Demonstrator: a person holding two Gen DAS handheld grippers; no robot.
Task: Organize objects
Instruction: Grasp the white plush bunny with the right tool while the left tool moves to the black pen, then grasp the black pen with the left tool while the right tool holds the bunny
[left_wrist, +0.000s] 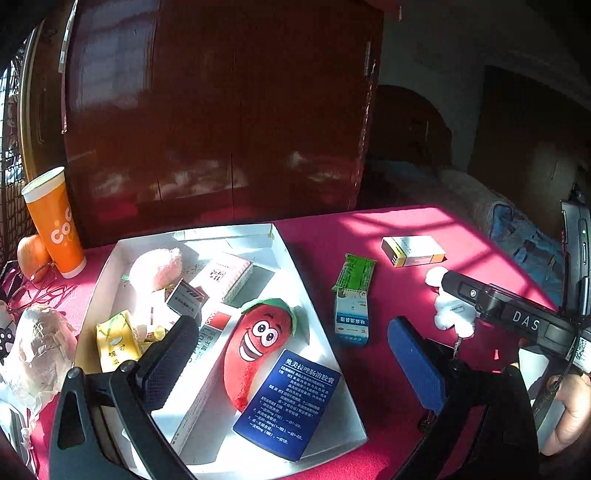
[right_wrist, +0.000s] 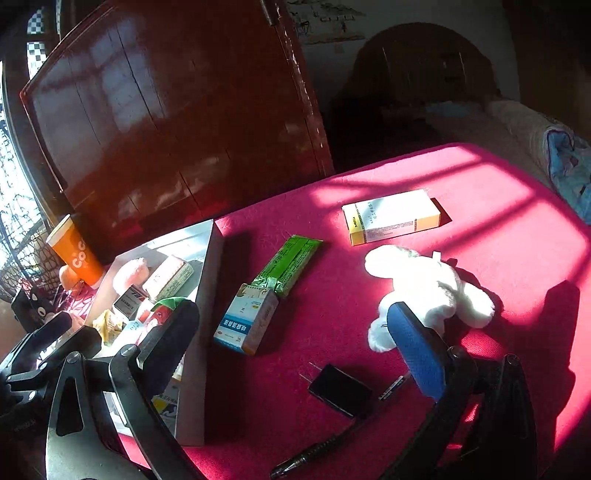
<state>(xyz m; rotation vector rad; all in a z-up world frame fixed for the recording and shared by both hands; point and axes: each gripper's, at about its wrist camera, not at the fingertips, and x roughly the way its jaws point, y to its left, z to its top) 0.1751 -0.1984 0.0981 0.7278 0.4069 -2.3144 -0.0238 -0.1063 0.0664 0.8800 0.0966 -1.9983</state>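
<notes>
- Sunlight falls in window-barred patches across the magenta tablecloth, with a dark red wooden cabinet standing behind the table's far edge.
- We see a white tray on the left half of the table, holding a red chilli plush with a cartoon face, a dark blue box leaning on the tray's near right wall, a long white-and-red carton, a pink fluffy toy, a pale pink box and a yellow packet.
- Our left gripper hovers over the tray's near edge — its jaws are wide apart and hold nothing.
- Our right gripper hangs over the cloth right of the tray, jaws likewise spread wide and empty; its blue finger sits just in front of the white plush animal, and we cannot tell whether they touch.
- Outside the tray, on the cloth, lie a blue-and-white medicine box touching a green packet at its far end, and a white-and-yellow box nearer the table's far edge.
- Near the right gripper rest a small black charger and a dark pen.
- At the table's far left corner stand an orange paper cup and an orange fruit beside it, with a clear plastic bag along the left edge.
</notes>
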